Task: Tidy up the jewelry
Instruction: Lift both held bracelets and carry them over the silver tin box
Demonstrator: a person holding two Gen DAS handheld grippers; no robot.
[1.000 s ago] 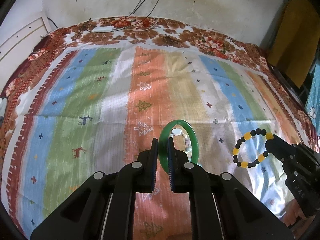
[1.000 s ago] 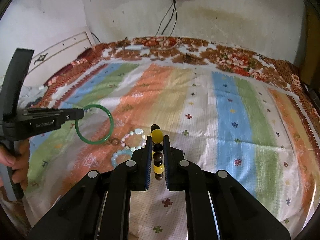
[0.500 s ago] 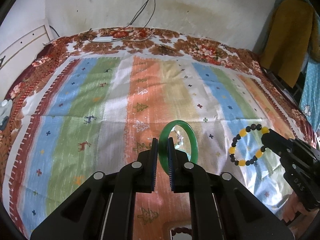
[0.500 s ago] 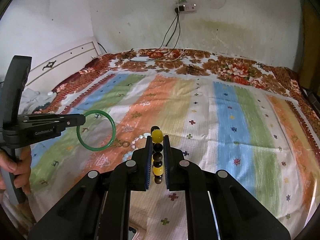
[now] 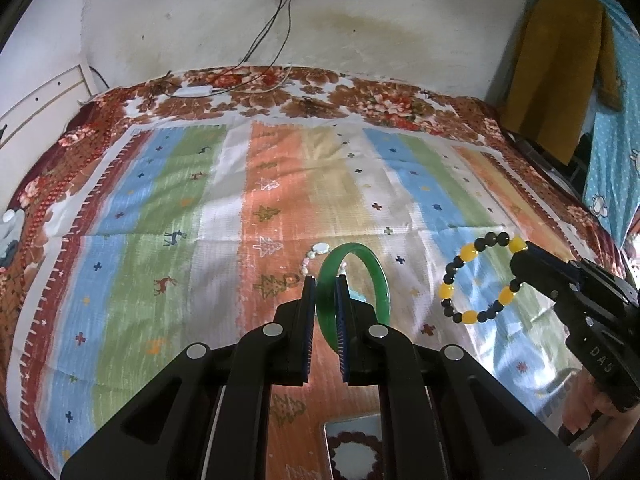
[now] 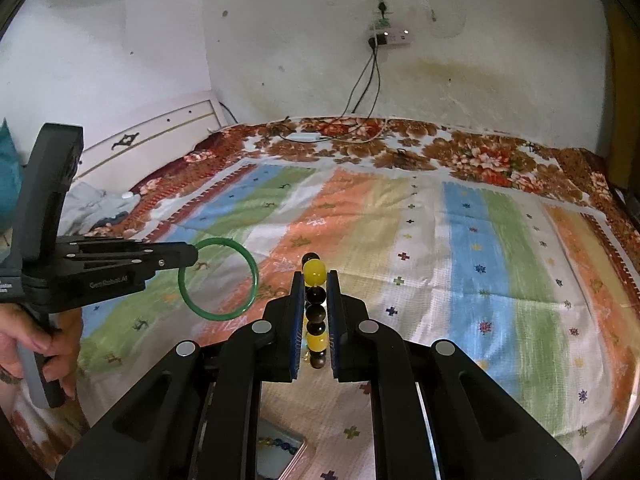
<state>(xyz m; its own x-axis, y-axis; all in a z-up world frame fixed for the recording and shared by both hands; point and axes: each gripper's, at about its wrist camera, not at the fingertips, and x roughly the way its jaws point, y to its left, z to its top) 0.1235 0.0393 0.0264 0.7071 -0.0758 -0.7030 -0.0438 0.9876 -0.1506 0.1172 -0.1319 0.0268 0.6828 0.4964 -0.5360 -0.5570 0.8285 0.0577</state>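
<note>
Two bracelets held aloft over striped bedspread (image 5: 208, 216): green bangle (image 5: 352, 280) clamped edge-on in left gripper (image 5: 325, 312); yellow-and-black bead bracelet (image 6: 315, 308) pinched upright in right gripper (image 6: 314, 320). One pale bead bracelet (image 5: 314, 254) lying flat below. Legible: "DAS" on right gripper, "Gen Robot.AI" on left.

Left gripper (image 5: 323, 300) is clamping green bangle (image 5: 376, 276) above striped bed (image 5: 160, 208); right gripper (image 5: 520, 264) is pinching yellow-black bead bracelet (image 5: 460, 258) nearby.
</note>
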